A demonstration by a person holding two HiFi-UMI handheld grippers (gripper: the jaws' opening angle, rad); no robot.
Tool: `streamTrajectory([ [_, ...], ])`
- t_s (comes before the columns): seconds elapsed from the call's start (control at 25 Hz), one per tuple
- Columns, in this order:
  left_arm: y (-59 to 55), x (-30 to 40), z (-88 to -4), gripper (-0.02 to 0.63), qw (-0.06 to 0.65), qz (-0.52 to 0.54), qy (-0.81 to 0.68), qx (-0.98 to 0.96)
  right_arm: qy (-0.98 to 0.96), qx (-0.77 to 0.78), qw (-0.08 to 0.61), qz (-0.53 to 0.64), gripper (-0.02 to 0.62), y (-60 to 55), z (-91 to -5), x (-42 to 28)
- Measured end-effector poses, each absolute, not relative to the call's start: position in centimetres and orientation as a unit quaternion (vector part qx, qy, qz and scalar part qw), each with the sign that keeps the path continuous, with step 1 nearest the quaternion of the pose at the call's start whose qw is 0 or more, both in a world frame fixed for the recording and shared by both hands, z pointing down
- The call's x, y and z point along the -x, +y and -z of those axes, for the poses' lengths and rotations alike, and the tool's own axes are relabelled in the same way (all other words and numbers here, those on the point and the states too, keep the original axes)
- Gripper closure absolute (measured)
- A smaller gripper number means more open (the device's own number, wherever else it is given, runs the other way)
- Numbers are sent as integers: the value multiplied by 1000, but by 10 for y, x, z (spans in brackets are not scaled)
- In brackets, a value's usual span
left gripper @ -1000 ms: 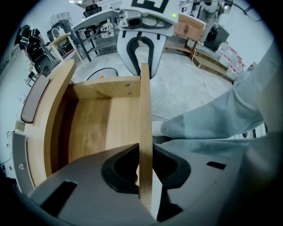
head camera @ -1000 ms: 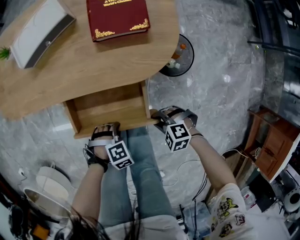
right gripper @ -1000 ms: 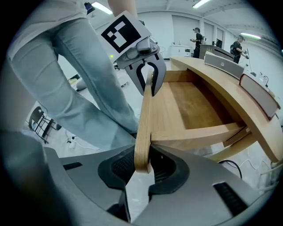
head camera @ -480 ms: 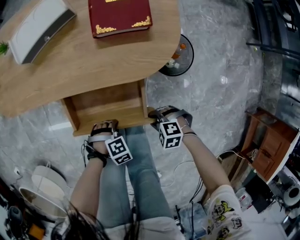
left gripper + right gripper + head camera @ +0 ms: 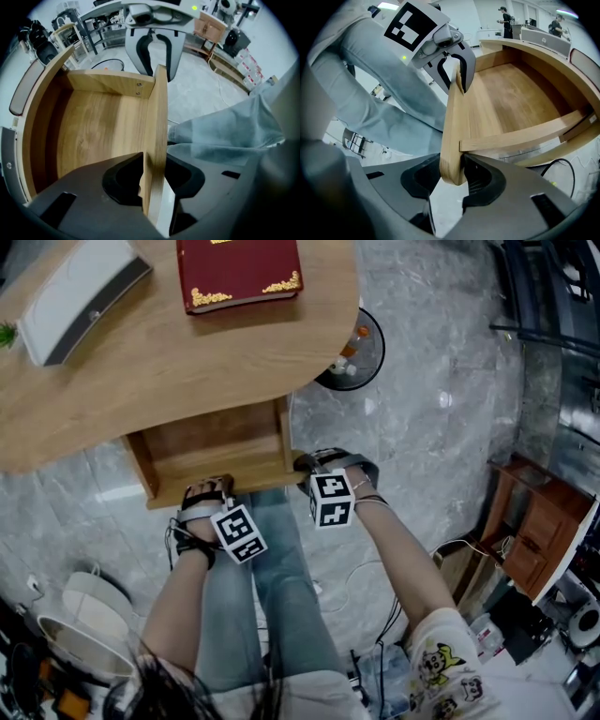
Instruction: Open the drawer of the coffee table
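The coffee table's wooden drawer point(image 5: 216, 451) stands pulled out from under the top point(image 5: 141, 371). Its interior point(image 5: 89, 131) is bare. My left gripper point(image 5: 208, 491) straddles the drawer's front panel point(image 5: 157, 122) near its left end, pointing straight down. My right gripper point(image 5: 309, 465) straddles the panel's right corner point(image 5: 452, 154). The jaws of both have just been opening, and the panel stands between them with the pads eased off it. Each gripper shows in the other's view: the left gripper point(image 5: 454, 70) and the right gripper point(image 5: 154, 47).
A red book point(image 5: 239, 273) and a white-and-grey box point(image 5: 80, 296) lie on the table top. The person's jeans-clad legs point(image 5: 272, 587) are right below the drawer. A round black stand point(image 5: 361, 348) is beside the table, a wooden cabinet point(image 5: 548, 540) at right, a white basket point(image 5: 94, 615) lower left.
The right gripper's marker cube has shifted left and up, closer to the drawer corner. The left gripper has edged closer to the front panel. The drawer stays pulled out as before.
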State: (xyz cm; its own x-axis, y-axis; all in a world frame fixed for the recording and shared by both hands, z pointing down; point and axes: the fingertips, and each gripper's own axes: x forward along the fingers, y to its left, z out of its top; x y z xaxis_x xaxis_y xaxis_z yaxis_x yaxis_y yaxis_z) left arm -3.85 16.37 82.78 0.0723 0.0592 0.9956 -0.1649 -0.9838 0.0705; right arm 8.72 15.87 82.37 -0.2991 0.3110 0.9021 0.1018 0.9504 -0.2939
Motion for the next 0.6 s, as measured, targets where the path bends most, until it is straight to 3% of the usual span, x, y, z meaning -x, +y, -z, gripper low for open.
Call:
streamTrajectory([
  [0.2,160,44,-813,442,105,-682,-41,-722,-798,111,582,-112,469,157,-813,-87],
  [0.6,121,67,-736,436,103,-685,-72,-718,-796,49,588,-133,469,126,-740,-78],
])
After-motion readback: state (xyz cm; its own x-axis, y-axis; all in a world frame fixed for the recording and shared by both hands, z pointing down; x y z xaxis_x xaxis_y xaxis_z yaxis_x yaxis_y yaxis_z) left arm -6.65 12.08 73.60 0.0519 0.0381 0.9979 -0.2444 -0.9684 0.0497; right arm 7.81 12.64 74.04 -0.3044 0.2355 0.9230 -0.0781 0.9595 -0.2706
